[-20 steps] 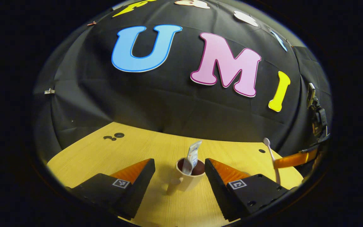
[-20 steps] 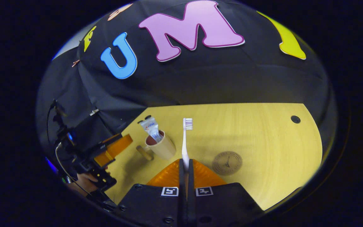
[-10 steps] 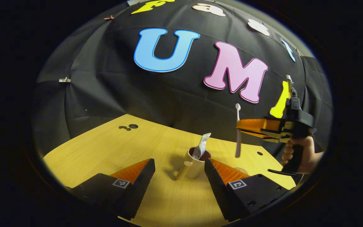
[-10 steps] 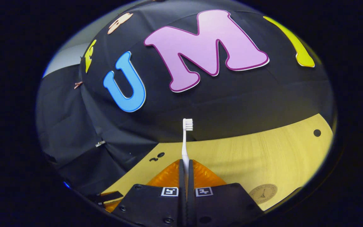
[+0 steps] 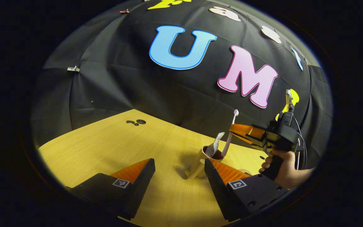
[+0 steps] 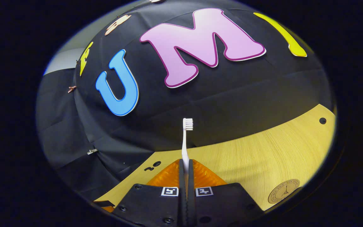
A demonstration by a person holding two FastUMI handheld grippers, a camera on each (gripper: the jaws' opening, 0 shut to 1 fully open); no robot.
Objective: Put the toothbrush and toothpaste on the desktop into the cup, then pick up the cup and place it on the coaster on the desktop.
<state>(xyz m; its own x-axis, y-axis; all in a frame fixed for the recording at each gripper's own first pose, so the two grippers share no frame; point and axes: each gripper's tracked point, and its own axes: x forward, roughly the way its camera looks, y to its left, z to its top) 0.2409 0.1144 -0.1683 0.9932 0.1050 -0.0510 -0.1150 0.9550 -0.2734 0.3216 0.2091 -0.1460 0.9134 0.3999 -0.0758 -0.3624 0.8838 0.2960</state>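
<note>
Right gripper (image 6: 186,164) is clamped tight on the toothbrush (image 6: 186,138), both fingers pressed flat against the white handle with no gap between them, and the bristle head stands straight up ahead of the tips against the dark cloth. Seen from the left gripper view, that same right gripper (image 5: 233,128) comes in from the side with a hand (image 5: 284,168) wrapped around its grip, and the toothbrush (image 5: 230,134) hangs from it on a slant, head up, lower end down at the mouth of the cup (image 5: 205,159). Whether the end is touching the inside of the cup, I cannot tell.

Over to the left gripper (image 5: 180,173): its fingers stand wide apart, holding nothing. The cup sits on the desktop (image 5: 121,145) just ahead of the one finger (image 5: 219,171), partly hidden behind its tip, and contact is unclear. It looks tilted in the fisheye view, with a short handle sticking out low on the near side. The toothpaste (image 5: 216,145) tube is already in the cup, leaning with its crimped end poking above the rim, right beside the toothbrush.

Down in the right gripper view, the coaster (image 6: 284,195), a round brown disc, lies flat on the desktop (image 6: 257,157) off to the side, nothing on it.
</note>
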